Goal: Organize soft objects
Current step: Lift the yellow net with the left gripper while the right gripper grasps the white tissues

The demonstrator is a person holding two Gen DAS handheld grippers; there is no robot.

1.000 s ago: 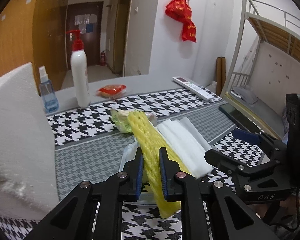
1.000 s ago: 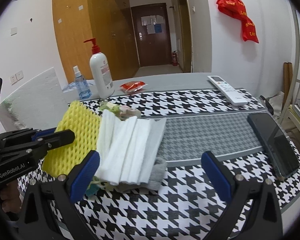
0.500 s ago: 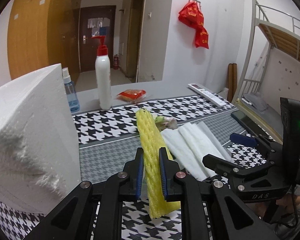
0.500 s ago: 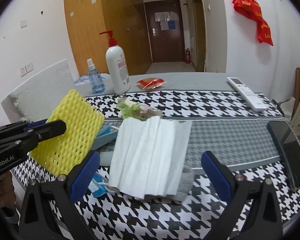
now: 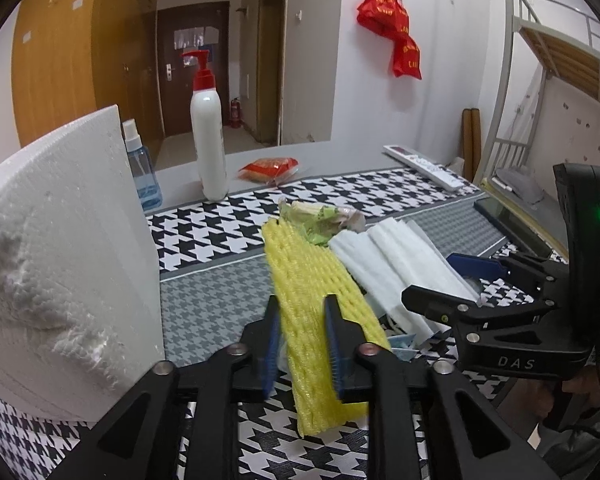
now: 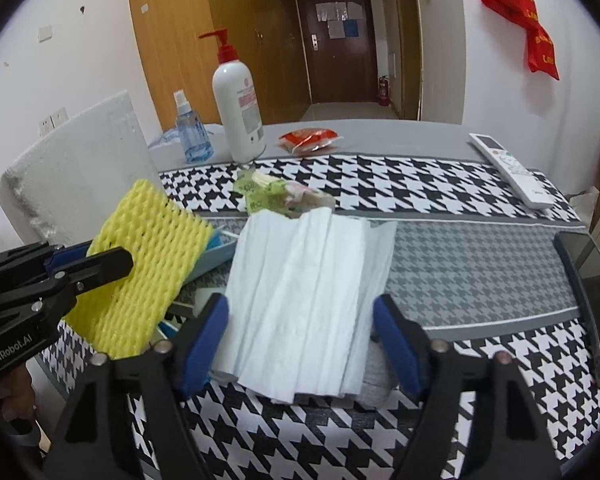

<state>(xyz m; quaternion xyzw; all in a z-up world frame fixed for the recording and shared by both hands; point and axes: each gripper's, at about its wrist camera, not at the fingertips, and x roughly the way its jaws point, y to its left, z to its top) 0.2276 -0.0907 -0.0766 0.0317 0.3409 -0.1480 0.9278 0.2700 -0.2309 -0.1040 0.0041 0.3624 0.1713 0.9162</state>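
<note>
My left gripper [image 5: 302, 312] is shut on a yellow foam net [image 5: 314, 300] and holds it above the table's near left side; the net also shows in the right wrist view [image 6: 148, 264]. A stack of white folded tissues [image 6: 308, 292] lies on a grey cloth [image 6: 374, 384] in the middle of the table. My right gripper [image 6: 300, 316] is open, its blue-padded jaws on either side of the tissues' near end, touching nothing that I can see. A crumpled green wrapper [image 6: 272, 196] lies behind the tissues.
A white foam block [image 5: 60, 264] stands at the left. A pump bottle [image 6: 238, 108], a blue spray bottle [image 6: 190, 136], a red packet [image 6: 310, 138], a white remote [image 6: 514, 168] and a dark phone [image 6: 592, 288] sit on the houndstooth cloth [image 6: 420, 188]. A light blue tray [image 6: 214, 256] lies under the net.
My left gripper has carried the yellow net up and toward the left. My right gripper has moved forward over the tissues and its jaws have narrowed around them.
</note>
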